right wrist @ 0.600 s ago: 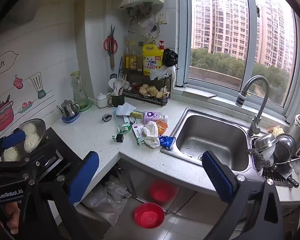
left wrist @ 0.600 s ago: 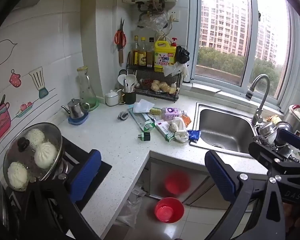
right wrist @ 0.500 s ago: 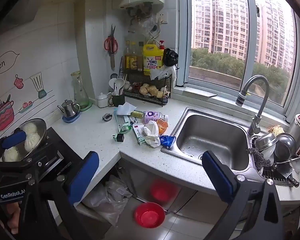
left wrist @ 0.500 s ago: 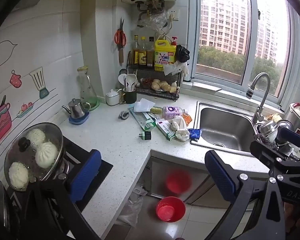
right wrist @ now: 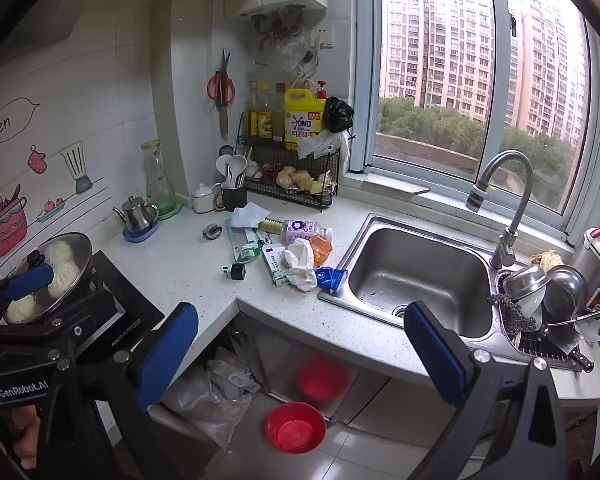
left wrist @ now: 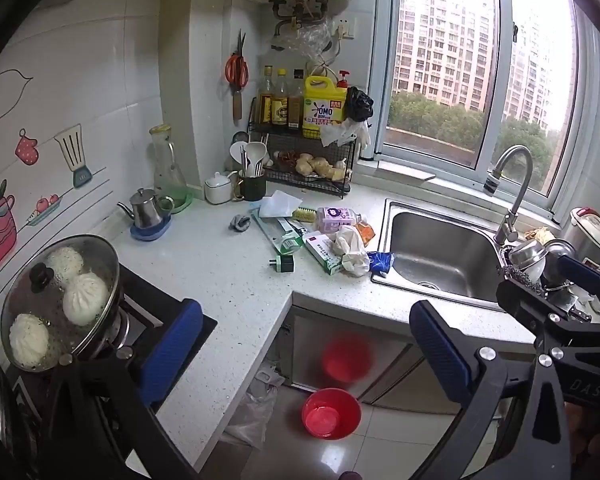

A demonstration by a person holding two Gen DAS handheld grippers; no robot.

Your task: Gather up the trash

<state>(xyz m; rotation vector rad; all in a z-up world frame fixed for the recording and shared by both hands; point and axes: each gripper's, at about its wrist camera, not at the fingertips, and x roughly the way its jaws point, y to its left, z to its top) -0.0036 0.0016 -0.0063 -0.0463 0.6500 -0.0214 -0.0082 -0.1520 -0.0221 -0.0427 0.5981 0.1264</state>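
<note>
We hold both grippers up in front of the white counter point(left wrist: 204, 264), well short of the litter. Our left gripper point(left wrist: 306, 344) has its blue-padded jaws spread wide with nothing between them, and our right gripper point(right wrist: 300, 344) is spread just as wide and equally empty; both tilt down toward the floor gap below the counter edge.

The trash sits in a loose heap on the counter, just left of the steel sink point(left wrist: 440, 252). In it we see a crumpled white tissue point(left wrist: 350, 250) lying on a green-and-white carton point(left wrist: 320, 252), a blue wrapper point(left wrist: 380, 261) touching the sink rim, an orange packet point(left wrist: 366, 232), and a pale purple bottle point(left wrist: 336, 216) on its side beyond them. A flat white paper point(left wrist: 278, 205) lies at the far end, a long clear package point(left wrist: 278, 232) runs diagonally beside it, and a small dark green box point(left wrist: 283, 264) stands apart on the near left.

A red basin point(right wrist: 295, 426) rests on the floor below, near a plastic-lined bin point(right wrist: 216, 392) under the counter. At left a lidded pot of buns point(left wrist: 60, 300) sits on the stove
</note>
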